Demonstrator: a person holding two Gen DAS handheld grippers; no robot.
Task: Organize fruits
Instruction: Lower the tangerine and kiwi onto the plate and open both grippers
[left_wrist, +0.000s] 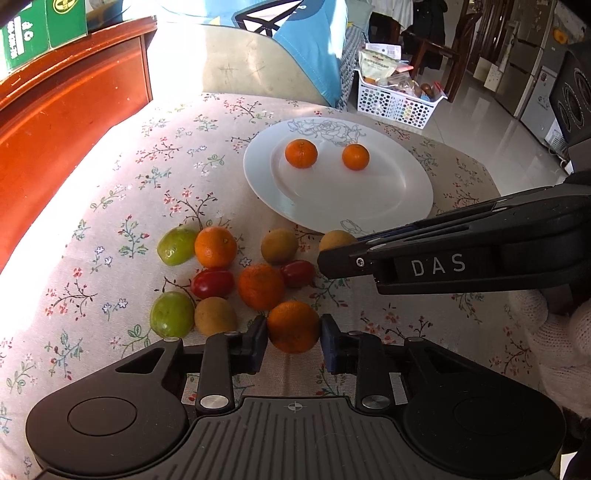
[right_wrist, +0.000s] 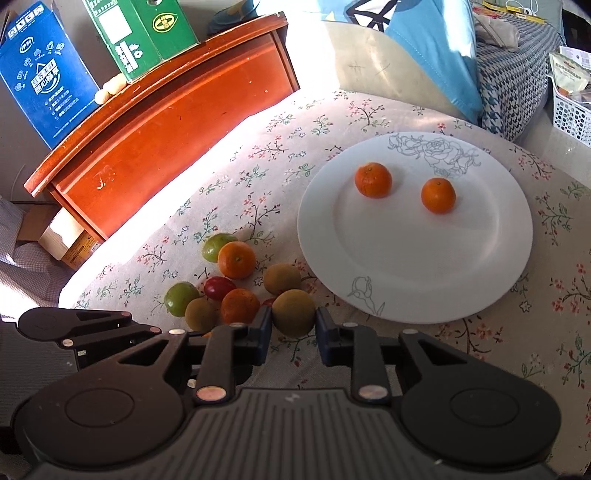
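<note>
Left tongs (left_wrist: 293, 330) clasp a mandarin (left_wrist: 293, 326); right tongs (right_wrist: 294, 317) clasp a kiwi (right_wrist: 294, 312) amid crowding fruit.

Hard sunlight from upper left; floral tablecloth (left_wrist: 122, 177) blown out along the red wooden cabinet (right_wrist: 177, 122); fisheye edges bowed; both views sharp

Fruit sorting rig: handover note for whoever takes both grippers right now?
Left gripper: shut on a mandarin, still at cloth level.
Right gripper: shut on a brown fruit near the plate's edge.
Plate: two mandarins on it.
Left on the tablecloth: two more mandarins, two green fruits, two brown, two red, in the pile.
Next, probably: carry both held fruits to the plate.
</note>
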